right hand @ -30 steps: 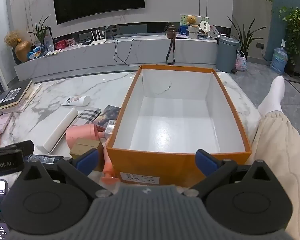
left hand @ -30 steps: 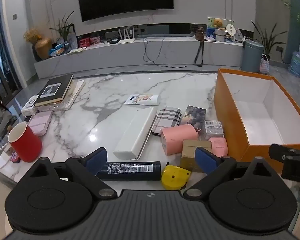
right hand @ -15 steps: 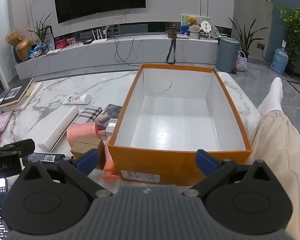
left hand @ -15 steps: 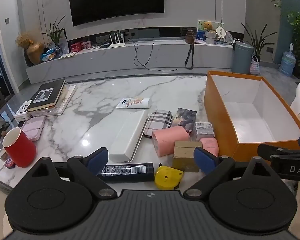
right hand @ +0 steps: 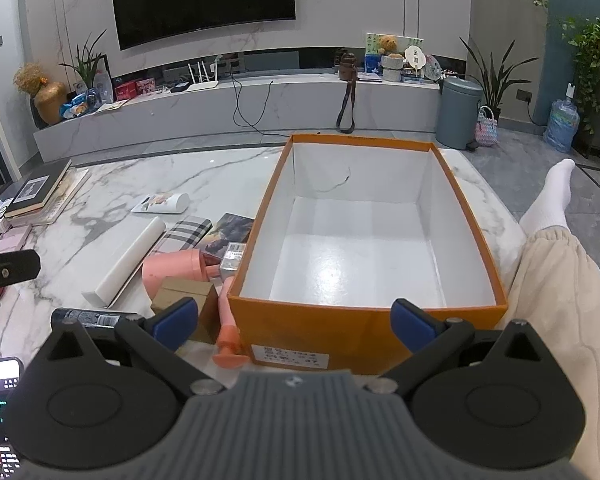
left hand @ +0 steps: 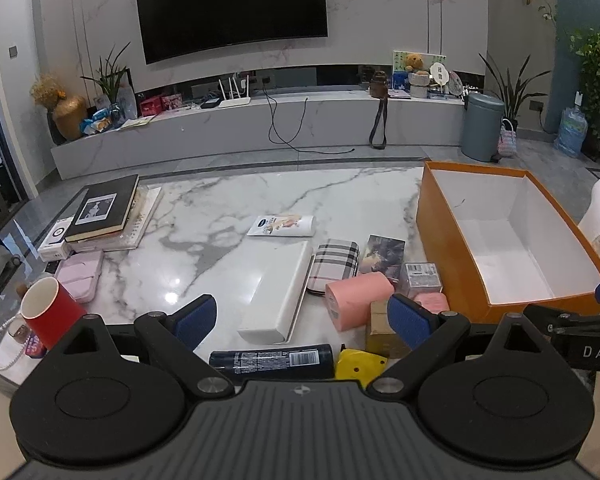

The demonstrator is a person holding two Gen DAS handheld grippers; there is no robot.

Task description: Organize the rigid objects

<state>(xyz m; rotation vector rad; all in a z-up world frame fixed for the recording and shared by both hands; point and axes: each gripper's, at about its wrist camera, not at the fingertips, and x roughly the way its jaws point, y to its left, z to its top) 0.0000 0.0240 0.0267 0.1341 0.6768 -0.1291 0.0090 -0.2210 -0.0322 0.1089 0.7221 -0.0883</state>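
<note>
Left wrist view: left gripper (left hand: 302,318) is wide open and holds nothing. Dark spray can (left hand: 271,359) lies sideways at 6 o'clock, right below its fingers. Right gripper (right hand: 296,322), open too, faces the orange box (right hand: 364,322).

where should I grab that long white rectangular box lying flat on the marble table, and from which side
Probably grip the long white rectangular box across its narrow width near the middle, coming from above. It lies flat, too long to span endwise. The plaid case crowds its far right edge, so stay toward the near half.
</note>
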